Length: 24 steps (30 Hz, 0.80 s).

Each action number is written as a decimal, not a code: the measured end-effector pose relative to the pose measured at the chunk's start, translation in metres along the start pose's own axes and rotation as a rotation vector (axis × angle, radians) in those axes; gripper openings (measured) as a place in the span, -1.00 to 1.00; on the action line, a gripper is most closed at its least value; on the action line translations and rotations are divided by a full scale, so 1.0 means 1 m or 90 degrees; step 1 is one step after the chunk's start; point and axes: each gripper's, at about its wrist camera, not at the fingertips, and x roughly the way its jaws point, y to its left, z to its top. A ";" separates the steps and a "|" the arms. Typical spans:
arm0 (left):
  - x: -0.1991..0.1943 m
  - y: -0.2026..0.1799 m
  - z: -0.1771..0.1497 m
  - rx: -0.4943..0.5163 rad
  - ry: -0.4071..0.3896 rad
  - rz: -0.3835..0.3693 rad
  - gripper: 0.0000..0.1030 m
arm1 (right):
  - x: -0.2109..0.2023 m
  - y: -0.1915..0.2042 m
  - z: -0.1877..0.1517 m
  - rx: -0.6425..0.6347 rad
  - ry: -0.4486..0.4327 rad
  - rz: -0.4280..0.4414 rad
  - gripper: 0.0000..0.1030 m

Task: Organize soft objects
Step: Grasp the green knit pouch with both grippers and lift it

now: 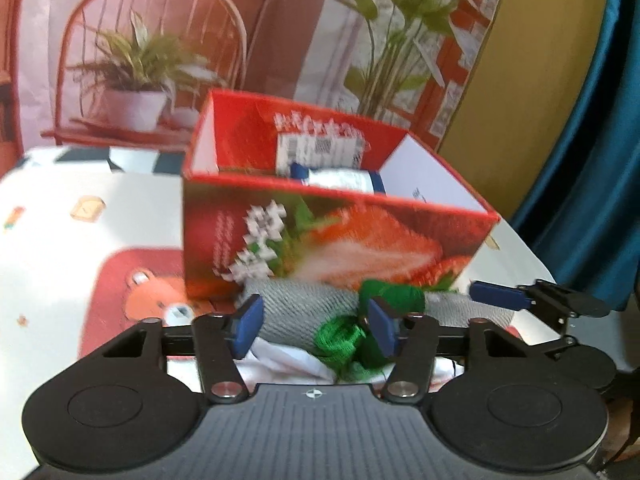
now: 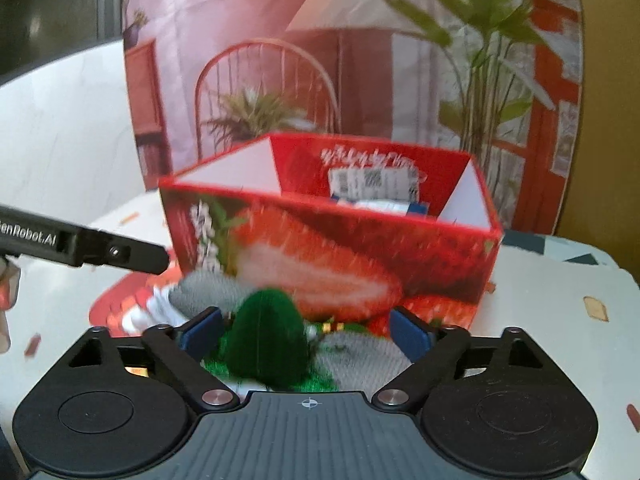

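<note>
One red strawberry box (image 1: 320,240) stands open on the table (image 1: 60,200); inside lies one white roll with blue ends (image 1: 340,178) against the back wall. In front of the box lie a grey cloth (image 1: 304,308) and green yarn (image 1: 396,296). The left gripper (image 1: 316,322) is half open around them, pads not pressing; the right gripper (image 2: 306,334) gapes wide over the yarn.
</note>
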 end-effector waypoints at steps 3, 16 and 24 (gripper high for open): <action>0.012 -0.001 -0.005 -0.004 0.019 -0.020 -0.18 | 0.007 0.001 -0.009 -0.002 0.015 0.016 0.42; 0.057 -0.017 -0.005 -0.033 0.064 -0.136 -0.17 | 0.032 0.006 -0.017 -0.038 0.030 0.062 0.13; 0.060 -0.013 -0.005 -0.049 0.053 -0.129 -0.33 | 0.040 0.011 -0.017 -0.026 0.029 0.071 -0.14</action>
